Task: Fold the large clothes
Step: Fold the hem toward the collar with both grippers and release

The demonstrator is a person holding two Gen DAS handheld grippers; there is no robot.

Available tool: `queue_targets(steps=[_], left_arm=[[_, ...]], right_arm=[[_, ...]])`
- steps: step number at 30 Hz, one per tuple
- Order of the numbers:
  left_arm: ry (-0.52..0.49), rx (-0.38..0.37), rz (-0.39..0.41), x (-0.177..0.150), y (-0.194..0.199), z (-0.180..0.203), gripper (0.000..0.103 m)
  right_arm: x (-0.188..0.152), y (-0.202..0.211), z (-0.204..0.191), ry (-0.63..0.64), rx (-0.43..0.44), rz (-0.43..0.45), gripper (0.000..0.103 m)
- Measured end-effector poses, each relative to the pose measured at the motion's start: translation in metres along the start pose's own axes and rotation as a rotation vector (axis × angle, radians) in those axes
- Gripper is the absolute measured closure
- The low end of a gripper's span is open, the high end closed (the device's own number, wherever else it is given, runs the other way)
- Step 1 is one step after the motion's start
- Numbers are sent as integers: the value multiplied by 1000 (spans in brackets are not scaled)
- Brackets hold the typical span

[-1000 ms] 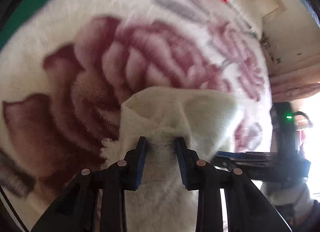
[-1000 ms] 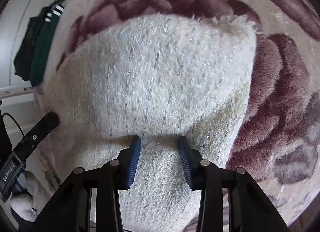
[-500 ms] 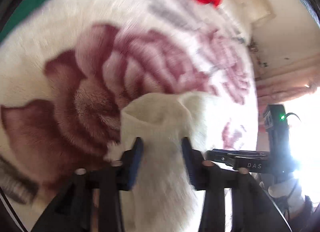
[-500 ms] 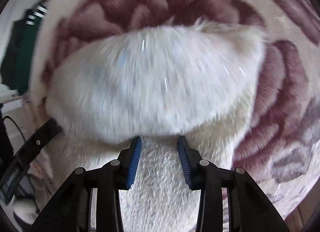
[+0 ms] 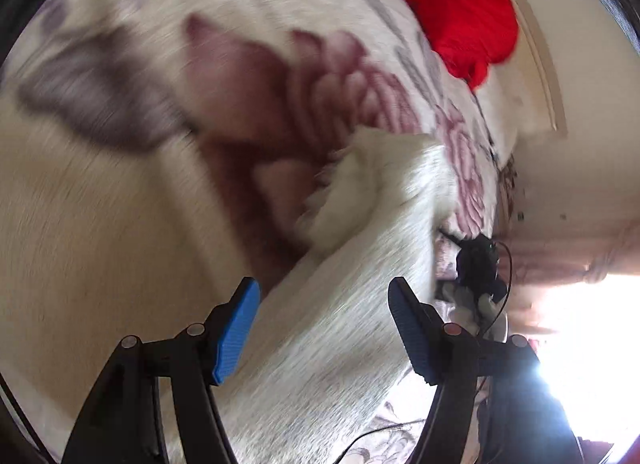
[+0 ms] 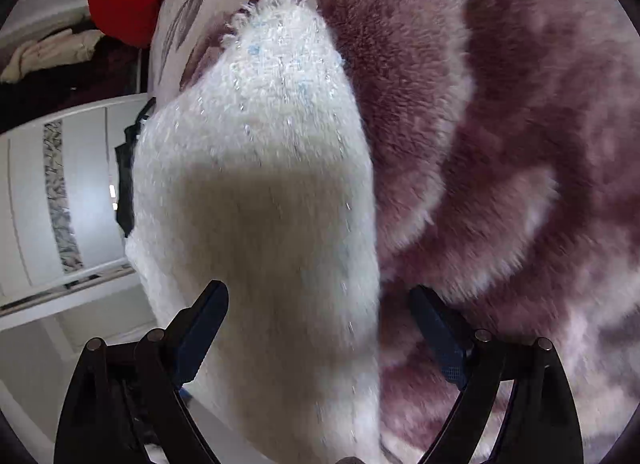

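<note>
left gripper spread wide over white sweater, right gripper likewise, apparently

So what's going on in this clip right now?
A person with tongs in each hand is folding a fluffy white sweater on a rose-patterned blanket. Both the left tongs and the right tongs are spread open over the sweater, gripping nothing. A red garment lies further back on the blanket.
</note>
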State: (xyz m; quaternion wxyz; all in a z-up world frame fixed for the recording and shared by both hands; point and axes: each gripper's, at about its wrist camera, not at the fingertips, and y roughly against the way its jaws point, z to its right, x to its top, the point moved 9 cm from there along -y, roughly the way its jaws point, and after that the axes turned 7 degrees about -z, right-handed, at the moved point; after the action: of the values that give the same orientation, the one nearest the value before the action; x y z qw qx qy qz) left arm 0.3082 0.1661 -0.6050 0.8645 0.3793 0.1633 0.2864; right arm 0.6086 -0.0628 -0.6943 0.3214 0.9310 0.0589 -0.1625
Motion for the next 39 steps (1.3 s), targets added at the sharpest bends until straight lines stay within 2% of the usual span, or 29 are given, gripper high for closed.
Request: queue_targets(steps=[2, 4, 5, 6, 7, 10, 14, 18, 21, 22, 23, 26, 27, 29, 30, 33, 35, 37, 39], left_arm=[[27, -13, 17, -10, -1, -4, 38], [36, -12, 28, -19, -2, -5, 38], [33, -3, 32, -23, -3, -4, 38], [30, 5, 39, -26, -3, -2, 38], [23, -3, 42, -29, 1, 1, 38], [0, -25, 46, -39, 3, 15, 38], [-22, -85, 18, -53, 3, 39, 38], [-43, -152, -40, -71, -11, 67, 38], [-78, -207, -95, -91, -22, 92, 38], [-90, -227, -113, -99, -27, 100, 38], [-96, -236, -132, -105, -30, 106, 38], [-122, -255, -178, -127, -32, 119, 38], [-135, -249, -186, -134, -29, 123, 38], [-171, -238, -184, -148, -15, 128, 38], [-190, -220, -175, -156, -7, 127, 38], [-223, -102, -122, -185, 18, 104, 38], [-196, 11, -100, -202, 21, 69, 38], [-138, 112, -106, -217, 12, 29, 38], [-102, 177, -93, -225, -2, 0, 38]], right_arm=[[8, -14, -10, 2, 76, -19, 0], [10, -23, -29, 48, 105, -9, 2], [6, -29, -35, 74, 68, -7, 23], [2, -33, -37, 92, 17, -2, 66], [-7, -21, -30, 67, 12, 18, 72], [-30, 15, -26, -15, 38, 201, 80], [-99, 104, 12, -196, 92, 448, 83], [-208, 195, 97, -430, 119, 683, 83], [-303, 244, 160, -592, 128, 819, 84], [-333, 254, 185, -634, 125, 839, 83], [-361, 261, 213, -689, 127, 832, 79], [-422, 256, 282, -866, 159, 709, 48], [-438, 258, 295, -887, 152, 670, 45], [-461, 256, 288, -889, 72, 615, 35], [-466, 257, 279, -853, 25, 592, 34], [-476, 268, 244, -682, -119, 512, 34], [-455, 268, 207, -549, -214, 429, 33], [-436, 247, 162, -424, -310, 338, 33], [-417, 238, 142, -300, -354, 270, 33]])
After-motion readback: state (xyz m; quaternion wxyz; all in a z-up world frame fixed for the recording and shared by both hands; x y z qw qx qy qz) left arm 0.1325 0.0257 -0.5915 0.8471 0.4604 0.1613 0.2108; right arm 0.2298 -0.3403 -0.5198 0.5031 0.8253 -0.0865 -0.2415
